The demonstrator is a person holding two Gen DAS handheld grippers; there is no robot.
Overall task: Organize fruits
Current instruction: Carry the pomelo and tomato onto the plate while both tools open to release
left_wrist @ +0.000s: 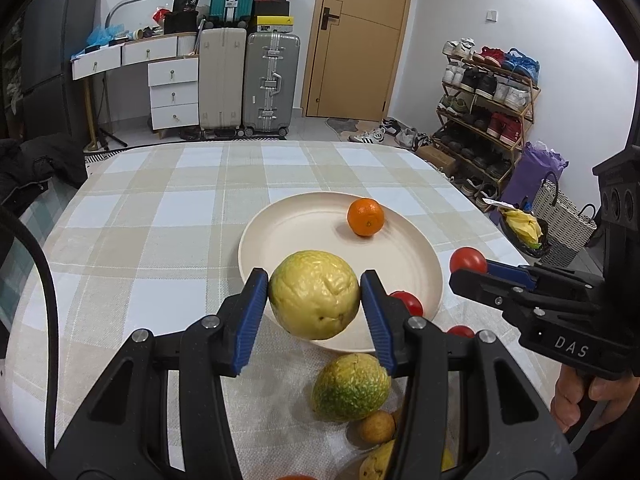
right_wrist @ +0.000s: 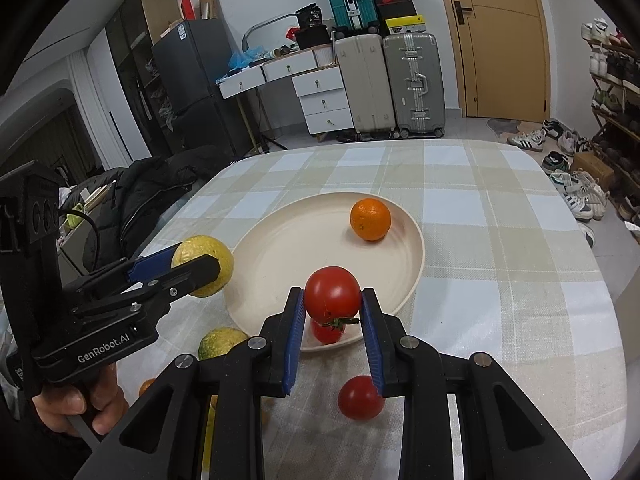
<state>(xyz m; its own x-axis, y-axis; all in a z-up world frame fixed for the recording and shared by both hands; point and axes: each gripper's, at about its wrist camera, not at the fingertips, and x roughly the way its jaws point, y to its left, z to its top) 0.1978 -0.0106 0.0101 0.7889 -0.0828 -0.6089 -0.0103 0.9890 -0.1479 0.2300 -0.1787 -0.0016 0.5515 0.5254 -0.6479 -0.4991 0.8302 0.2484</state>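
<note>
My left gripper is shut on a large yellow citrus fruit and holds it over the near rim of the cream plate. It also shows in the right wrist view. My right gripper is shut on a red tomato above the plate's near edge. An orange lies on the plate's far side. Another tomato sits below the held one at the plate's rim.
On the checked tablecloth near me lie a green-yellow citrus, a small brownish fruit, a pear and a loose tomato. A black jacket lies at the table's left. Suitcases, drawers and a shoe rack stand beyond.
</note>
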